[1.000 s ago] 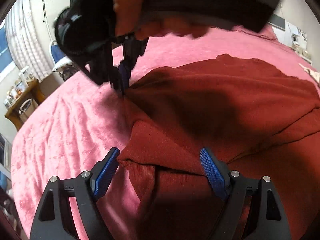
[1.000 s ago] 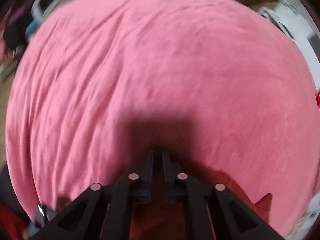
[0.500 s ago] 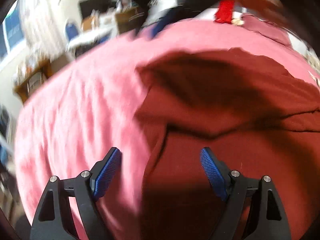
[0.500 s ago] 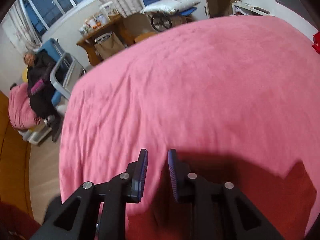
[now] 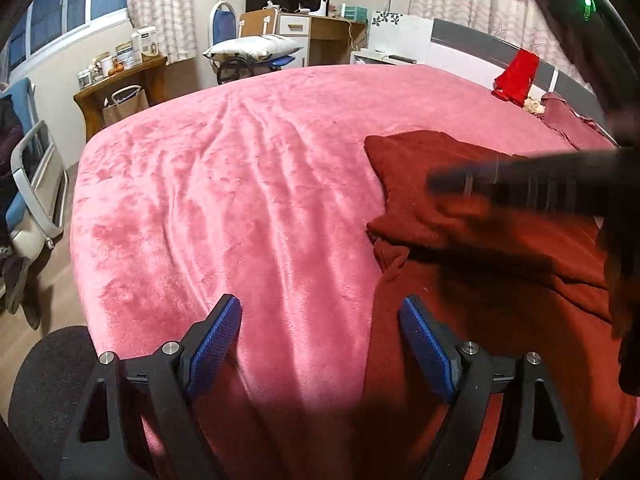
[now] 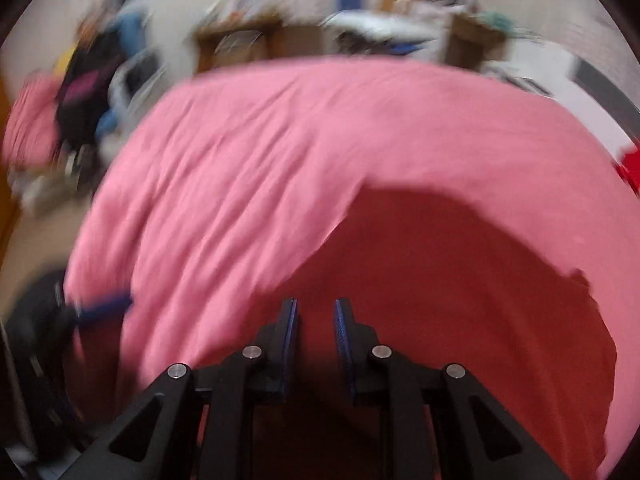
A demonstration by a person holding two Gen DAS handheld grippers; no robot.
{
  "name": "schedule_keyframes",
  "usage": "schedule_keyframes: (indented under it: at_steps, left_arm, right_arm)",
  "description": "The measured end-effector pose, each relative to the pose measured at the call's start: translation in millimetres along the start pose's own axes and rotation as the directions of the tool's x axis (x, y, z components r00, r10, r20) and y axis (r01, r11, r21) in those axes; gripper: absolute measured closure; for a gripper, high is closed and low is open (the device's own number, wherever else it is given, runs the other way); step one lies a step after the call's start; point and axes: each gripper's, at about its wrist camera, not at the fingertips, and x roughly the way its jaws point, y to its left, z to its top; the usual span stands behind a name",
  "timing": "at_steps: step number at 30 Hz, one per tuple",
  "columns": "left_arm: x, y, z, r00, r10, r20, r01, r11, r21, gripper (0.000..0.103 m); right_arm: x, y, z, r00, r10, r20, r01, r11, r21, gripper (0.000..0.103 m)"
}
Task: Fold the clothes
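Maroon garment (image 5: 500,240) lies partly doubled over on bed (image 5: 260,200), ahead-right of left gripper (image 5: 320,344), spread wide and holding nothing, likely poised for an edge; right gripper (image 6: 316,336), narrowly parted and empty, hovers above cloth, view blurred.

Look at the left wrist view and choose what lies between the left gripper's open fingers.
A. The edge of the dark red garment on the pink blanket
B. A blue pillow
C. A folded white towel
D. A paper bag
A: the left gripper hangs open, empty, over the dark red garment edge and pink blanket.
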Motion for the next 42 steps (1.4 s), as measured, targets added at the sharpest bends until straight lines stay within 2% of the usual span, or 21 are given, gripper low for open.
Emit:
schedule_keyframes:
  at_steps: [4,6,8,9,11,13,15,18,20,22,24,26,27,29,30,34,35,36,37,40,42]
  left_arm:
    - [0.0,2.6,2.9,0.999,0.007,0.032,-0.007,1.000,-0.013,0.020]
    - [-4.7,6.2,2.0,1.000,0.001,0.029,-0.001,1.000,-0.019,0.020]
    - [-8.6,9.3,3.3,0.999,-0.005,0.035,0.006,0.999,-0.038,0.020]
    - [-10.4,10.8,4.3,0.999,-0.008,0.040,0.010,0.999,-0.050,0.020]
    - [-19.4,12.1,9.5,0.995,-0.024,0.095,0.030,0.998,-0.063,0.020]
    - [-33.2,9.9,15.9,0.982,-0.060,0.182,0.071,0.996,-0.056,0.020]
    - [-49.0,3.3,24.5,0.951,-0.121,0.284,0.134,0.991,-0.027,0.020]
    - [-62.1,-20.2,44.1,0.878,-0.254,0.406,0.248,0.966,0.068,0.019]
    - [-47.1,-49.9,61.4,0.861,-0.310,0.403,0.267,0.950,0.159,0.019]
    - [-13.1,-83.7,75.7,0.885,-0.337,0.321,0.260,0.930,0.260,0.019]
    - [26.5,-115.1,86.5,0.917,-0.341,0.207,0.254,0.899,0.356,0.019]
    - [65.6,-125.4,84.1,0.938,-0.338,0.080,0.284,0.879,0.383,0.019]
    - [84.7,-128.5,81.8,0.941,-0.337,0.019,0.304,0.871,0.386,0.018]
    - [113.9,-132.9,78.3,0.939,-0.335,-0.074,0.337,0.859,0.386,0.013]
    - [115.0,-132.8,78.2,0.938,-0.339,-0.075,0.341,0.860,0.380,0.010]
    - [119.3,-132.4,77.9,0.932,-0.352,-0.081,0.357,0.864,0.354,0.006]
    - [120.4,-132.4,77.9,0.931,-0.356,-0.083,0.361,0.865,0.348,0.006]
    - [121.9,-131.2,77.6,0.930,-0.359,-0.083,0.365,0.865,0.344,0.005]
    - [123.9,-129.1,77.1,0.929,-0.362,-0.083,0.368,0.865,0.341,0.005]
    - [123.6,-126.1,77.8,0.928,-0.365,-0.080,0.370,0.864,0.341,0.005]
    - [121.8,-122.4,78.2,0.927,-0.368,-0.078,0.372,0.864,0.340,0.005]
  right_arm:
    - [30.8,-1.1,7.5,0.994,0.092,-0.058,-0.089,0.994,0.061,0.082]
    - [56.5,17.9,3.7,0.966,0.206,-0.157,-0.200,0.978,0.055,0.075]
    - [51.6,26.8,7.5,0.968,0.224,-0.111,-0.222,0.975,0.029,0.077]
    - [39.5,21.0,8.9,0.962,0.268,-0.052,-0.263,0.962,0.075,0.079]
    - [7.1,0.5,6.6,0.961,0.264,0.082,-0.275,0.941,0.196,0.078]
    - [-27.1,-17.3,-6.1,0.974,0.167,0.156,-0.202,0.949,0.244,0.077]
    - [-64.7,-41.9,-34.6,0.983,-0.014,0.181,-0.043,0.951,0.308,0.077]
    - [-103.3,-87.7,-78.1,0.964,-0.207,0.167,0.112,0.885,0.451,0.075]
    - [-121.5,-121.9,-105.3,0.948,-0.295,0.119,0.186,0.817,0.546,0.074]
    - [-125.5,-148.0,-120.3,0.946,-0.307,0.102,0.187,0.778,0.600,0.073]
    - [-121.3,-170.3,-129.9,0.953,-0.290,0.083,0.181,0.772,0.610,0.073]
    - [-110.6,-187.3,-145.0,0.946,-0.324,0.000,0.259,0.756,0.602,0.076]
    - [-112.6,-192.6,-158.1,0.933,-0.359,-0.022,0.300,0.745,0.596,0.080]
    - [-125.2,-204.4,-187.9,0.917,-0.397,0.030,0.294,0.725,0.623,0.084]
    - [-133.8,-210.0,-200.5,0.907,-0.420,0.029,0.303,0.698,0.649,0.103]
    - [-160.3,-227.1,-222.3,0.895,-0.445,0.019,0.281,0.598,0.751,0.101]
    - [-162.1,-225.0,-214.9,0.895,-0.446,0.015,0.287,0.600,0.747,0.097]
    - [-164.6,-221.2,-208.2,0.894,-0.447,0.026,0.283,0.608,0.742,0.081]
    - [-168.1,-214.0,-202.6,0.892,-0.447,0.067,0.259,0.628,0.734,0.075]
    - [-161.6,-202.0,-182.2,0.915,-0.356,0.189,0.134,0.711,0.691,0.075]
    - [-142.2,-200.0,-173.9,0.942,-0.295,0.159,0.119,0.738,0.665,0.075]
